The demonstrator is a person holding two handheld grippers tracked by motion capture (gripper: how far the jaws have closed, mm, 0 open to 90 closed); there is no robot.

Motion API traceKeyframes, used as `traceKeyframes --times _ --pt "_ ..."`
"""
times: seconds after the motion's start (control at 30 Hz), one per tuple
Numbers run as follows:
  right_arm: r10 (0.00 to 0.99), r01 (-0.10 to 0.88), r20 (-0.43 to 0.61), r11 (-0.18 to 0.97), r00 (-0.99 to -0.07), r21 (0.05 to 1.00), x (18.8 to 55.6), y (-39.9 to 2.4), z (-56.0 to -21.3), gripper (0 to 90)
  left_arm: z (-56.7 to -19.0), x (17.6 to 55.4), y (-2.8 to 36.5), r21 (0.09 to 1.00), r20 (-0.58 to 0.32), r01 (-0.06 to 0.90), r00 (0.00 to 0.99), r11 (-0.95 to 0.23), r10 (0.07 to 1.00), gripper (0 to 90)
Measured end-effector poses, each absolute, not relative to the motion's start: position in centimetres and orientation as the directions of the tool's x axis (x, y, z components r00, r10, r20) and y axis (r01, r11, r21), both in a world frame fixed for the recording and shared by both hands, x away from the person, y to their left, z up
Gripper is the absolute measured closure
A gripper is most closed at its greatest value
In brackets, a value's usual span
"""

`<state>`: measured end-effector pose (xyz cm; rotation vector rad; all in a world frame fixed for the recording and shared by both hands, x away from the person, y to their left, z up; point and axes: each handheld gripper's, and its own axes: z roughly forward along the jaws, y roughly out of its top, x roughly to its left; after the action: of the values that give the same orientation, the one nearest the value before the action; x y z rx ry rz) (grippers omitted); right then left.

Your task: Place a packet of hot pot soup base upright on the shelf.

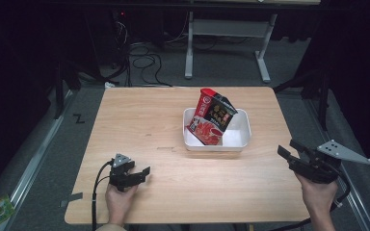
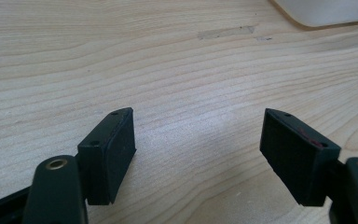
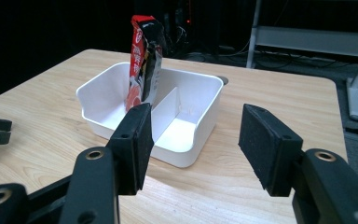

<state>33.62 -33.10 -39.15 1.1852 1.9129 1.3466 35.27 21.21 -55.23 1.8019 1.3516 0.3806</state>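
At the wooden desk (image 1: 173,120), we held both claws apart from the work. Our right claw (image 3: 193,140) hung over the desk's near right corner with its jaws spread wide and nothing between them. Ahead of it, just beyond its jaws, stood the white tray (image 3: 205,112), split by a low divider into two compartments. The red-and-black snack packet (image 3: 143,60) stood on end in the compartment that lay to the left of the claw's left jaw, leaning against the tray's wall and clear of the jaws. The compartment straight ahead of the claw lay bare. Our left claw (image 2: 198,140) rested low over the desk at the near left, well short of the tray, jaws likewise wide apart over bare wood, with a corner of the tray beyond its right jaw.
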Motion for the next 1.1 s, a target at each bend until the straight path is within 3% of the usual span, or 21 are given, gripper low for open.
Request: traceKeyframes --times 1.1 --pt "0.871 0.419 0.11 0.116 -0.479 0.901 33.0 -32.1 -43.7 47.7 -55.2 35.2 21.2 0.766 -0.221 0.638 0.377 -0.079 0.899 26.9"
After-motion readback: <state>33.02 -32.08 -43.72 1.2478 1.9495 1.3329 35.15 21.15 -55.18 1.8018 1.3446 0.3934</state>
